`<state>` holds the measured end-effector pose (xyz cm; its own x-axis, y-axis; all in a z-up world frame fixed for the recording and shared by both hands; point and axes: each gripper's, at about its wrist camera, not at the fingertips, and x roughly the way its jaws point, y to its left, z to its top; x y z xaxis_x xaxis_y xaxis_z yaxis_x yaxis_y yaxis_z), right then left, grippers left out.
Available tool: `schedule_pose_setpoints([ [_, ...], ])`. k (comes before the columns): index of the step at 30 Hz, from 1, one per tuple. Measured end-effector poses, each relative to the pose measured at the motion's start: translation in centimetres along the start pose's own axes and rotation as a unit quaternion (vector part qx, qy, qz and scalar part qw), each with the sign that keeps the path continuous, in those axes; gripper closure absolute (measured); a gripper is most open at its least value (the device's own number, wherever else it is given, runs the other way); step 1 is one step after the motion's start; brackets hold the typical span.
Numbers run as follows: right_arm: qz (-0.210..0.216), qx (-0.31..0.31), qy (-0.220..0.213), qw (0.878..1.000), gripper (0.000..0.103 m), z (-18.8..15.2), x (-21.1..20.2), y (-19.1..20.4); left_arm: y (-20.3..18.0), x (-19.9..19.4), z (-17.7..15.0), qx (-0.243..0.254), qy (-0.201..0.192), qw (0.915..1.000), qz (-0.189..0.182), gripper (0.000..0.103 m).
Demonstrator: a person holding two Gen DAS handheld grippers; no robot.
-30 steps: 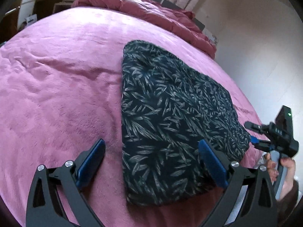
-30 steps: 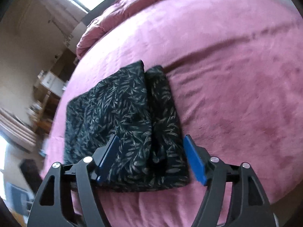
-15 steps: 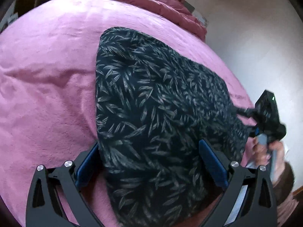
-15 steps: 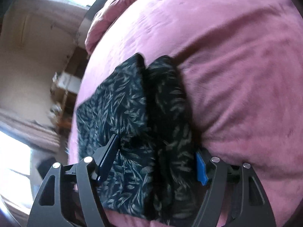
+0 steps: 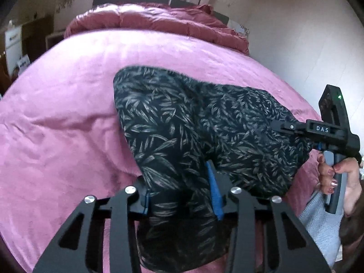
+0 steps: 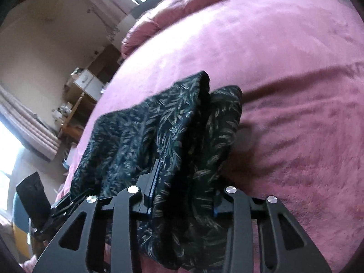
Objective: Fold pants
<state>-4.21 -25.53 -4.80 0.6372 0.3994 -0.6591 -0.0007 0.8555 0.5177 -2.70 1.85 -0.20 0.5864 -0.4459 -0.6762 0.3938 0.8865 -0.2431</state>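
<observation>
The folded pants (image 5: 204, 125), dark with a pale leaf print, hang lifted above the pink bed cover (image 5: 68, 113). My left gripper (image 5: 179, 195) is shut on their near left edge; the fabric bunches between its blue pads. My right gripper (image 6: 182, 195) is shut on the opposite edge of the pants (image 6: 163, 132), which sag between the two grips. The right gripper also shows at the right of the left wrist view (image 5: 295, 128), biting the cloth. The left gripper's body shows at the lower left of the right wrist view (image 6: 34, 195).
A rolled pink duvet (image 5: 154, 20) lies at the head of the bed under a window. A white wall (image 5: 307, 45) runs along the bed's right side. Shelves and a desk (image 6: 84, 86) stand past the bed's left side.
Both grippers slid over the pants' opposite edges, closed on them and lifted the folded bundle off the bed cover. A second ago both were open above the flat pants.
</observation>
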Motion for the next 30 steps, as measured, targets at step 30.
schedule_pose_setpoints([
  [30, -0.023, -0.152, -0.167, 0.974, 0.071, 10.8, 2.3, 4.4, -1.5, 1.2, 8.3, 0.09, -0.138, 0.9804, 0.107, 0.07],
])
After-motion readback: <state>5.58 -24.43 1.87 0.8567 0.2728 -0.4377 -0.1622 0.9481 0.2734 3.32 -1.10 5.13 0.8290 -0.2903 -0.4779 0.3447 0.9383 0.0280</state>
